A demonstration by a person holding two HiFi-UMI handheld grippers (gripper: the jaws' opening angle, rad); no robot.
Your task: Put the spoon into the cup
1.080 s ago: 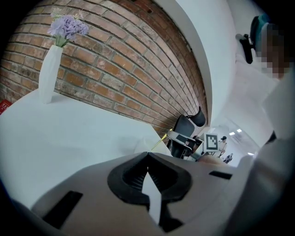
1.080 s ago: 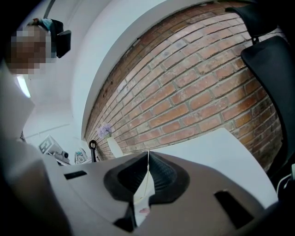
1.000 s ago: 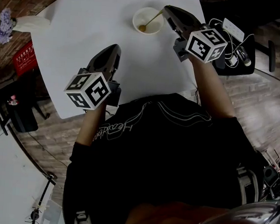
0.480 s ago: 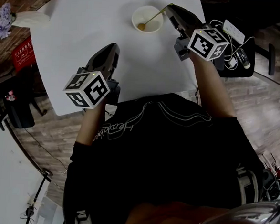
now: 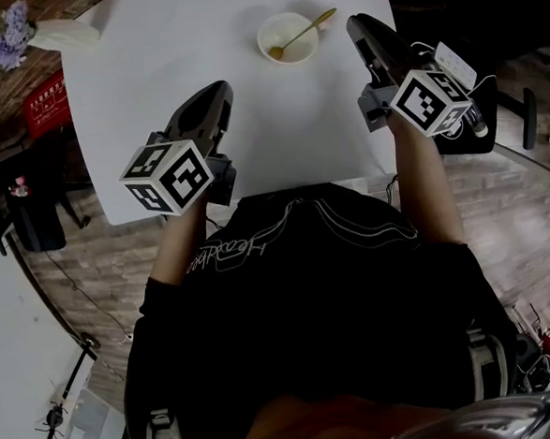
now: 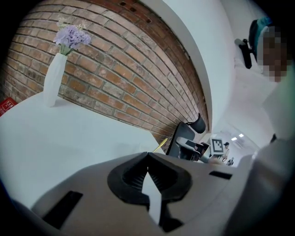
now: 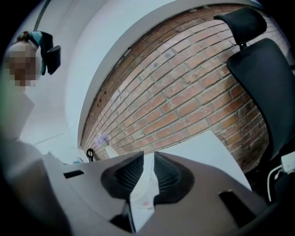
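Gold-coloured metal marks the spoon [image 5: 305,31], which is seen lying in the cup [image 5: 267,37]. Its bowl is down inside, and its handle is leaned on the rim and pointed up and out toward the far right. The cup is white and is stood upright on the far part of the white desk [image 5: 155,55].

The right claw [image 5: 356,23] is held just to the right of the cup, close to the handle's end but apart from it. In the right gripper view the right claw [image 7: 148,156] is shown with its jaws a little apart. Nothing is gripped between them, and only the pale desk is seen through the gap.

The left claw [image 5: 220,90] is held over the near left part of the desk, well apart from the cup. In the left gripper view the left claw [image 6: 147,156] is shown with its jaws brought together at the tips and nothing caught in them. A short length of the spoon's yellow handle is seen just past the tips.

A white vase [image 6: 54,78] of purple flowers [image 6: 71,37] is stood at the desk's far left edge before a brick wall [image 6: 133,83]. A black chair [image 7: 258,69] is placed beyond the desk's right side.
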